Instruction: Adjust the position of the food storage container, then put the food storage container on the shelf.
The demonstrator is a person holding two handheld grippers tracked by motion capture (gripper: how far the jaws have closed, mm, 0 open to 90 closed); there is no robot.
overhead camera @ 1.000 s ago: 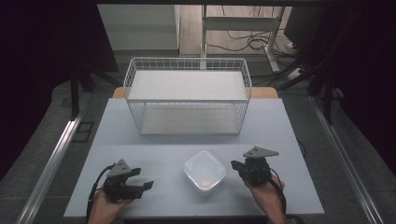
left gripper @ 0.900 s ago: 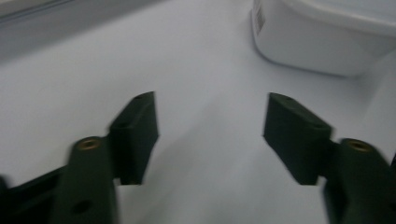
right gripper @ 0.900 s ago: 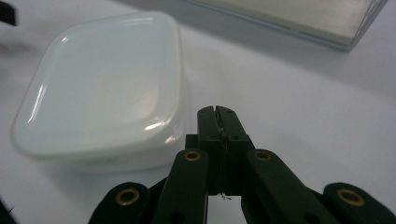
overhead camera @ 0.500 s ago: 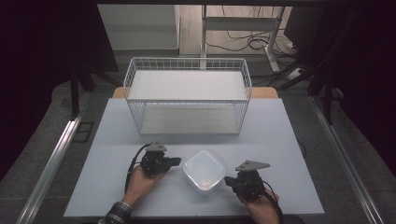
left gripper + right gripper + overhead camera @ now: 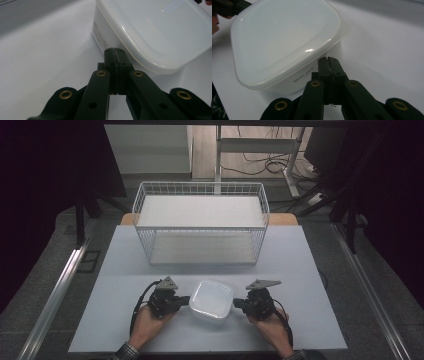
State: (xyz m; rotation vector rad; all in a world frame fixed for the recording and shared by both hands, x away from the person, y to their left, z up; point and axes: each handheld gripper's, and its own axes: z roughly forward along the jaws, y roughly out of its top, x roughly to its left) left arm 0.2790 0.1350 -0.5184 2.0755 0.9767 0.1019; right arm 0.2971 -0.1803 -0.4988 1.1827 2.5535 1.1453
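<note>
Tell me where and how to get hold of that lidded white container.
Probably best pressed between both grippers at opposite side walls, under the overhanging lid rim. The white container is wide and low with its lid on, likely too broad for one pair of jaws. The left gripper and right gripper, both shut, already flank it.

High view dim, dark edges; gripper views bright, soft, glare on lid (image 5: 308, 50).

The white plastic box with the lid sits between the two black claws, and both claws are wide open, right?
Not quite. The white plastic box with the lid does sit between the left claw and the right claw, but both claws are shut, with nothing held. The left gripper view and the right gripper view each show the two black jaws pressed together beside the box's wall.
</note>
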